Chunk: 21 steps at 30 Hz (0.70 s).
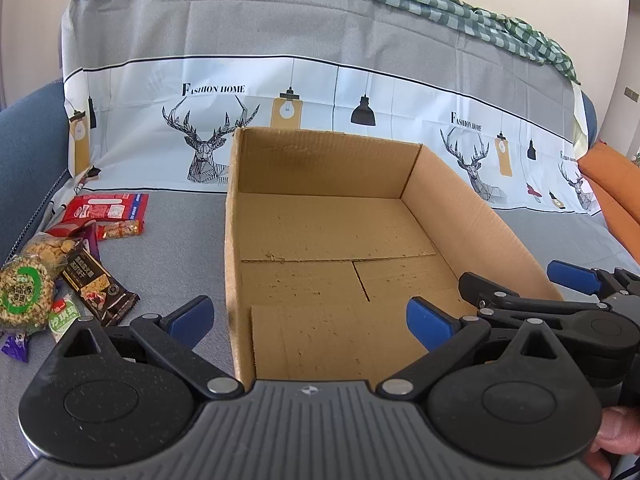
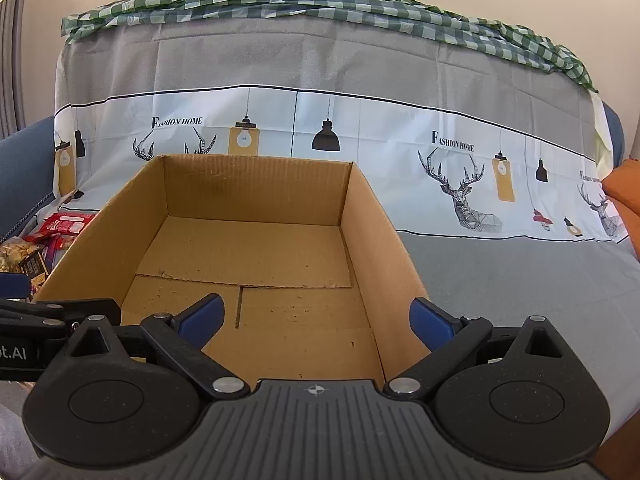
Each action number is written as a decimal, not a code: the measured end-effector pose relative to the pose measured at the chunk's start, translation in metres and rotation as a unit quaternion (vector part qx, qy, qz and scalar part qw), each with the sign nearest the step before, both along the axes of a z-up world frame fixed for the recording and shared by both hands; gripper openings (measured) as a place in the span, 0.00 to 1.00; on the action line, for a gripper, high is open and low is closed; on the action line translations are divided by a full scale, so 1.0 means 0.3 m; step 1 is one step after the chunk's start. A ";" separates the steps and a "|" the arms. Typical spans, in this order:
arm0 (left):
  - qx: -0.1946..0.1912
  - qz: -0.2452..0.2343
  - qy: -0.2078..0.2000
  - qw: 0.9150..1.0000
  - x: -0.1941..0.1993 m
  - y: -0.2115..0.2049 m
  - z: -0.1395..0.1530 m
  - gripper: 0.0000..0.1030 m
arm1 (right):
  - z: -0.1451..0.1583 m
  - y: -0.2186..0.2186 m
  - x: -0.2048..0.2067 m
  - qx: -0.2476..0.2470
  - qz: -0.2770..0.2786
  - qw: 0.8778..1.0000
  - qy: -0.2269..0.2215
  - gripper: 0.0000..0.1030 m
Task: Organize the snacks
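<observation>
An open, empty cardboard box point(image 1: 480, 220) stands on the grey-covered sofa seat, and also shows in the right wrist view point(image 2: 380, 232). A pile of snack packets lies left of it: a red packet point(image 1: 106, 208), a dark bar point(image 1: 96, 284), a round peanut cake in green wrap point(image 1: 24, 296). The pile shows at the left edge of the right wrist view point(image 2: 44, 240). My left gripper point(image 1: 310, 318) is open and empty, straddling the box's near left corner. My right gripper point(image 2: 318, 318) is open and empty over the box's near right corner; it shows in the left view point(image 1: 516, 280).
A deer-print cover point(image 1: 320, 92) hangs over the sofa back, with a green checked cloth point(image 2: 320, 0) on top. An orange cushion point(image 1: 612, 196) sits at the right, a blue sofa arm point(image 1: 28, 148) at the left.
</observation>
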<state>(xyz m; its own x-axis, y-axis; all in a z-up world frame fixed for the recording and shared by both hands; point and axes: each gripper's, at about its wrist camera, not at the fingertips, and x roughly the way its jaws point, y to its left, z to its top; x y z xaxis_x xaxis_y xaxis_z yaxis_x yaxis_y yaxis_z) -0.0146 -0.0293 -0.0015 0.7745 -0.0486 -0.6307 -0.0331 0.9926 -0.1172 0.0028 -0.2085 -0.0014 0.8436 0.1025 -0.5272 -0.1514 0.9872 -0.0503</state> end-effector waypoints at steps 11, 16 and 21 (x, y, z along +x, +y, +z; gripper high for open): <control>0.010 0.013 -0.015 1.000 -0.052 0.086 0.039 0.73 | 0.031 0.073 0.000 0.008 0.017 1.000 -0.002 0.92; 0.007 0.011 -0.002 1.000 -0.065 0.177 0.087 0.34 | 0.048 0.133 -0.002 0.019 0.026 0.999 0.001 0.88; 0.024 0.001 -0.030 0.999 -0.036 0.308 0.180 0.21 | 0.065 0.203 -0.004 0.038 0.043 0.998 0.007 0.72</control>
<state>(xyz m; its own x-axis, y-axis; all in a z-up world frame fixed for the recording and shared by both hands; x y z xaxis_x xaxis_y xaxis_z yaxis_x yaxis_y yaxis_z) -0.0254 0.0629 0.0525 0.8114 -0.0174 -0.5842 -0.0293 0.9971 -0.0704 0.0015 -0.1476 0.0180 0.8227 0.2141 -0.5267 -0.2357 0.9714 0.0266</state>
